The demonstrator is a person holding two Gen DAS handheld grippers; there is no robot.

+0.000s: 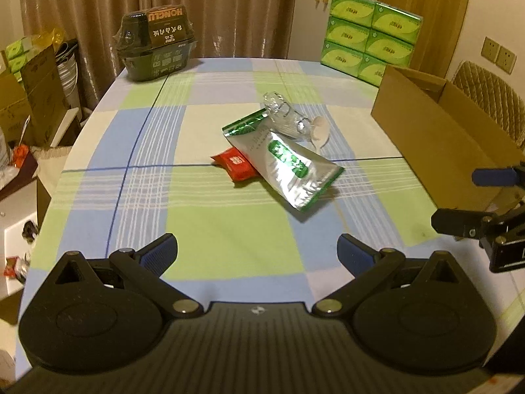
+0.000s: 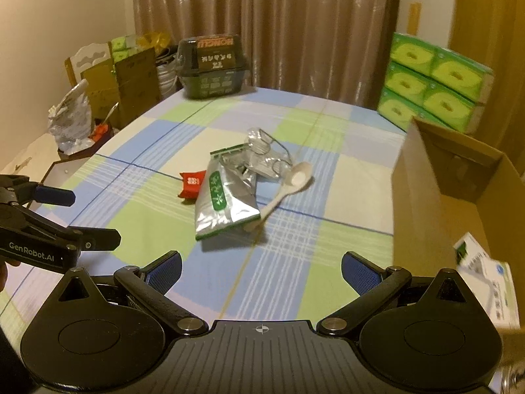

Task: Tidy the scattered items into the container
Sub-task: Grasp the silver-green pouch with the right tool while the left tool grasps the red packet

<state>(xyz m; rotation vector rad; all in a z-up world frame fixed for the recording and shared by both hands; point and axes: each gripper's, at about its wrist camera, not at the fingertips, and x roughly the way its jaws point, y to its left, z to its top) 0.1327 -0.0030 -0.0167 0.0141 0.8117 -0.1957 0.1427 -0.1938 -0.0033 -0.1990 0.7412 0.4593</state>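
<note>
A silver-and-green foil pouch (image 1: 285,164) (image 2: 226,200) lies mid-table, partly over a small red packet (image 1: 234,165) (image 2: 192,184). A crushed clear plastic bottle (image 1: 285,115) (image 2: 265,157) lies behind it, with a white spoon (image 1: 320,133) (image 2: 288,185) beside it. The open cardboard box (image 1: 436,138) (image 2: 426,193) stands at the right; a white-and-green packet (image 2: 489,292) lies in it. My left gripper (image 1: 257,256) (image 2: 78,213) is open and empty, short of the pile. My right gripper (image 2: 261,274) (image 1: 459,200) is open and empty next to the box.
The table has a checked blue-green cloth (image 1: 229,229). A dark packaged bowl set (image 1: 157,42) (image 2: 213,65) sits at the far left corner. Stacked green tissue packs (image 1: 370,36) (image 2: 433,85) stand behind the box. Cardboard boxes and bags (image 1: 29,88) crowd the floor at left.
</note>
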